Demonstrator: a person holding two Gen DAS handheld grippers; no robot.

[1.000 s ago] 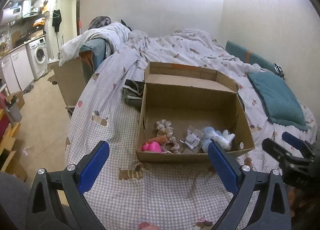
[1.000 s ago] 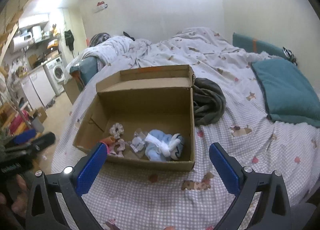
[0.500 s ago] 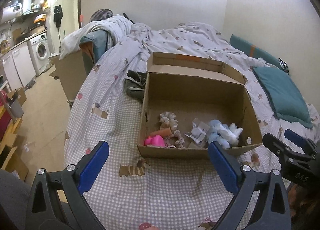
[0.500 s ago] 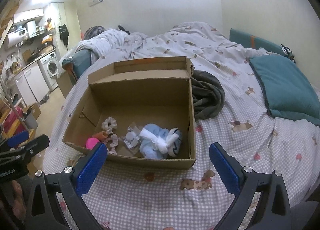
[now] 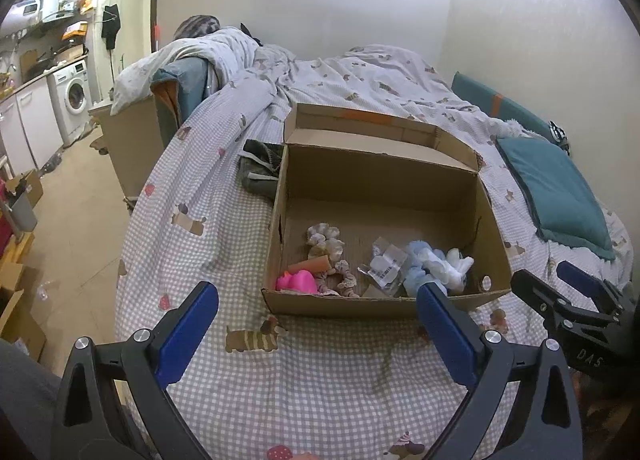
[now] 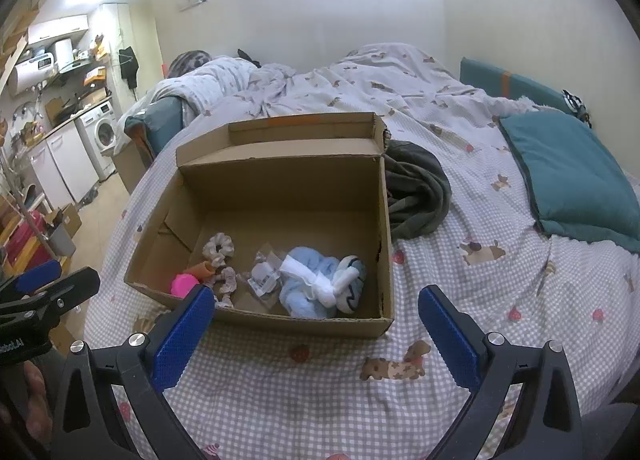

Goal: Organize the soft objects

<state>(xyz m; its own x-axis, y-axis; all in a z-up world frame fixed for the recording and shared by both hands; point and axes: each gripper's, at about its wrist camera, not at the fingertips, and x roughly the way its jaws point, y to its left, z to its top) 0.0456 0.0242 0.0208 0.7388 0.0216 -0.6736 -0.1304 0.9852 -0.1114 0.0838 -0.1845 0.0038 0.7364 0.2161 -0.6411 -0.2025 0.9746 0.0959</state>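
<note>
An open cardboard box sits on the checked bedsheet. Inside lie pale scrunchies, a pink soft toy, an orange piece, a clear plastic packet and a light-blue and white bundle of socks. My left gripper is open and holds nothing, just in front of the box. My right gripper is also open with nothing between its fingers, over the sheet before the box.
A dark grey-green garment lies beside the box. A teal pillow rests at the right. A rumpled duvet covers the far bed. Left of the bed are floor, boxes and a washing machine.
Both views have tilted down and drawn closer to the box, so more of its contents show. Both grippers stay open.
</note>
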